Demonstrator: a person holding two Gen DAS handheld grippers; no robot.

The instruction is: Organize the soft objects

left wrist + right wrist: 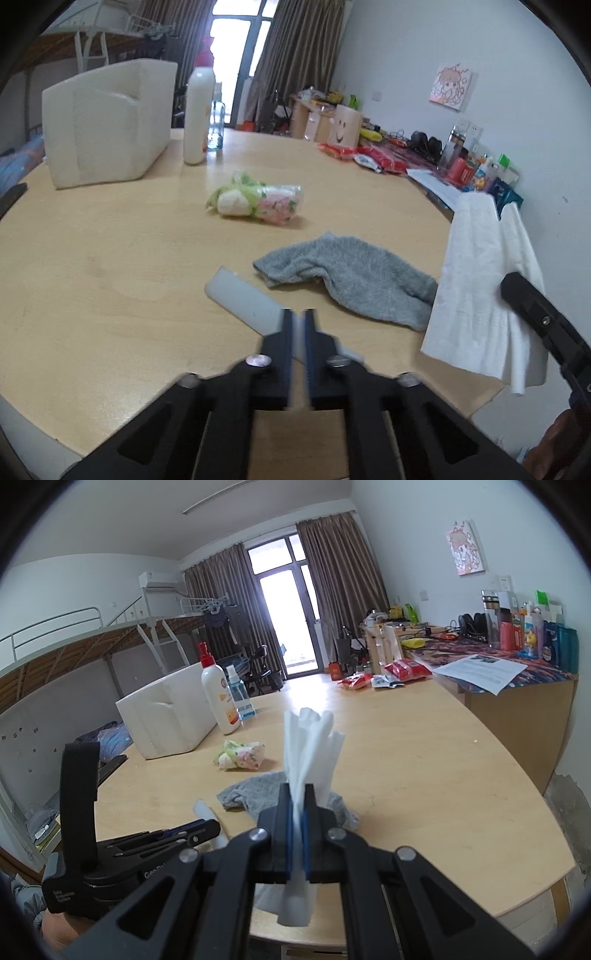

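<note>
My right gripper is shut on a white towel and holds it up above the wooden table; the towel also hangs at the right in the left wrist view. A grey sock lies crumpled on the table just ahead of my left gripper, which is shut and empty, low over the table. A floral soft bundle lies farther back; it also shows in the right wrist view, behind the sock.
A white foam box stands at the back left, with a white lotion bottle and a small clear spray bottle beside it. A white plastic strip lies by my left gripper. Snack packets sit at the far edge.
</note>
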